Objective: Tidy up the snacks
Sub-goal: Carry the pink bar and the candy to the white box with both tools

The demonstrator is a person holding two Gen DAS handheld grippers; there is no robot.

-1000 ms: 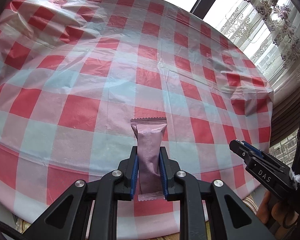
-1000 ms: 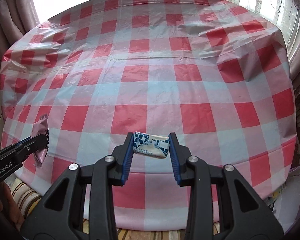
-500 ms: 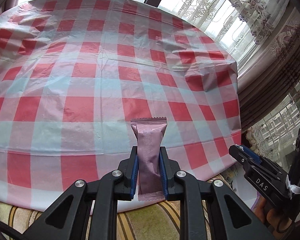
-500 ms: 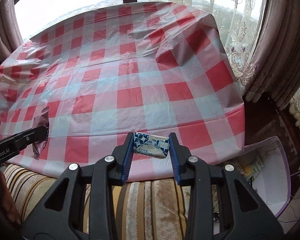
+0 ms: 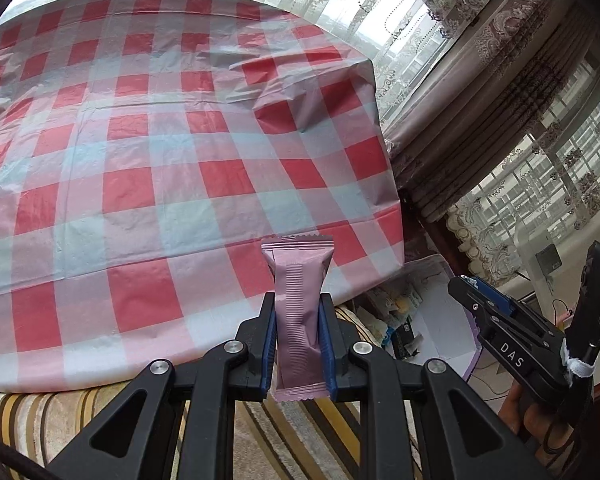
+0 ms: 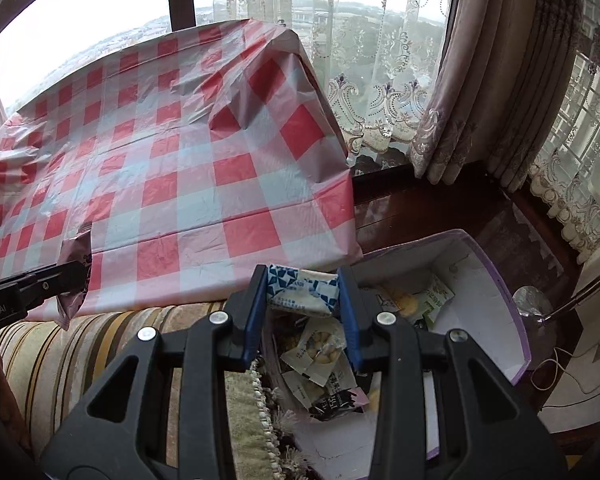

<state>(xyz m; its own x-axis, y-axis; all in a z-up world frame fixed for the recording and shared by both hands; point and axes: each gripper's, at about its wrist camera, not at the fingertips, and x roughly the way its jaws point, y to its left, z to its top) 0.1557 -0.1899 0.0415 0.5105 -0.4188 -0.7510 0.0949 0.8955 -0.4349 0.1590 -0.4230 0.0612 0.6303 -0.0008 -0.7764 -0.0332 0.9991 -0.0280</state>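
Both grippers have swung right off the bench with the red-and-white checked plastic cloth [image 5: 148, 168] toward the purple-edged white cardboard box [image 6: 496, 280] beside it. The left gripper [image 5: 298, 344] is clamped on an upright pink foil snack bar [image 5: 299, 312]; the right gripper [image 6: 303, 312] pinches a blue-and-white patterned snack packet [image 6: 302, 290] above the box, where other snack packets [image 6: 320, 352] lie.

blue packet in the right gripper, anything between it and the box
Nothing visible. The blue packet, clamped in the right gripper, hangs above the near end of the open box, which has no lid over it. Below lie only other snack packets already in the box.
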